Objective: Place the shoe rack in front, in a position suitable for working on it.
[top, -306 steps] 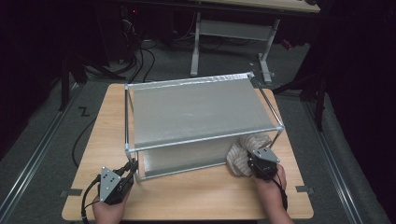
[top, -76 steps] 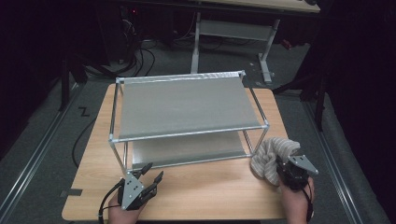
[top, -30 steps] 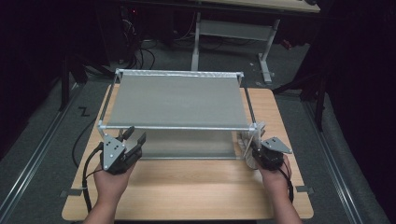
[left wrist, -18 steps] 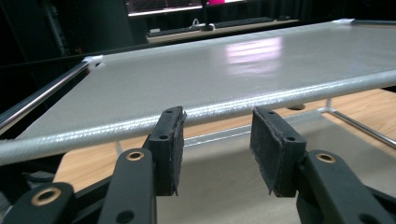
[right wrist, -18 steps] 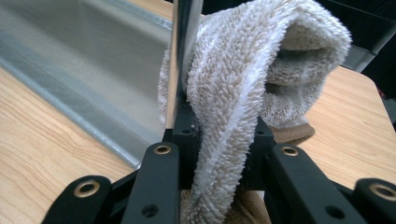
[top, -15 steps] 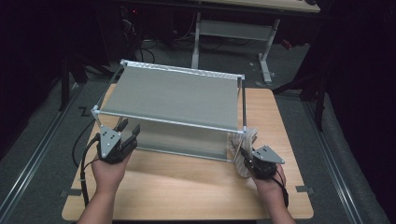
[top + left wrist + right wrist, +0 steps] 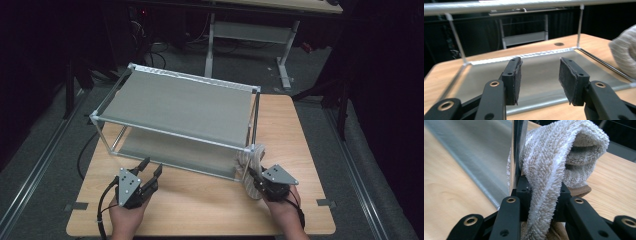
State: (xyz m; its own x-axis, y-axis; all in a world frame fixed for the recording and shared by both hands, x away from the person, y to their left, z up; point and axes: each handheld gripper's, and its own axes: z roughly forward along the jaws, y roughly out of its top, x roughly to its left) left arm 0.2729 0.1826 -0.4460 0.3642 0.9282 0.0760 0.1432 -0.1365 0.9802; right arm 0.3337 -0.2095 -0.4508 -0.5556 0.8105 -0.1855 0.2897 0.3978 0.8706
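A two-shelf metal rack (image 7: 180, 102) stands turned at an angle on the wooden table (image 7: 200, 205). My right gripper (image 7: 254, 181) is shut on a pale fluffy towel (image 7: 248, 165) that presses against the rack's front right post (image 7: 254, 122). In the right gripper view the towel (image 7: 554, 152) folds over that post (image 7: 519, 147), pinched in the right gripper (image 7: 541, 195). My left gripper (image 7: 150, 175) is open and holds nothing, just in front of the lower shelf. In the left gripper view the left gripper (image 7: 539, 80) faces the lower shelf (image 7: 541, 67), with the towel (image 7: 624, 52) at the right.
The rack covers most of the table's middle and back. Bare wood runs along the front edge and the right side (image 7: 295, 130). Beyond the table stand a desk frame (image 7: 250, 35) and cables on a dark floor.
The left gripper has drawn back from the rack's front left corner toward the table's front edge. The rack has turned a little more. The right gripper stays with the towel at the front right post.
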